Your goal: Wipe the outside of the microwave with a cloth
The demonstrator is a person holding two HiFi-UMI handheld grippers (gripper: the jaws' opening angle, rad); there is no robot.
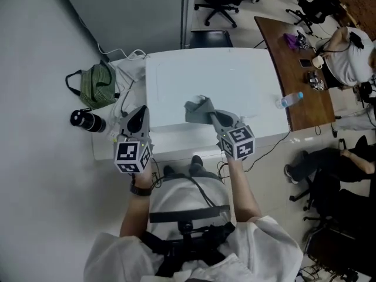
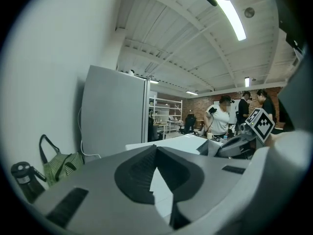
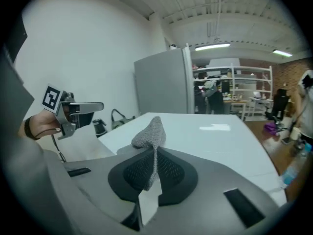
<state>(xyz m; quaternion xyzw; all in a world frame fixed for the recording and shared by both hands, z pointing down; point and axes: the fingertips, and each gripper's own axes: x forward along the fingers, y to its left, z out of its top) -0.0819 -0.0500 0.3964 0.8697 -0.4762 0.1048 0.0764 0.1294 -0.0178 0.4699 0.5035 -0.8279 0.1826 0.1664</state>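
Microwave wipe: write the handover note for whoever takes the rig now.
Left gripper: shut, empty, held off the microwave's front left corner.
Right gripper: shut on the grey cloth, held over the microwave's top near the front edge.
Done: cloth gripped and brought to the top; how much is wiped cannot be told.
Left: probably top, sides and front.

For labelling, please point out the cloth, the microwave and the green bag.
cloth (image 1: 197, 110), head view, bunched grey middle.
microwave (image 1: 235, 81), head view, bare white top.
green bag (image 1: 98, 84), head view, striped body.
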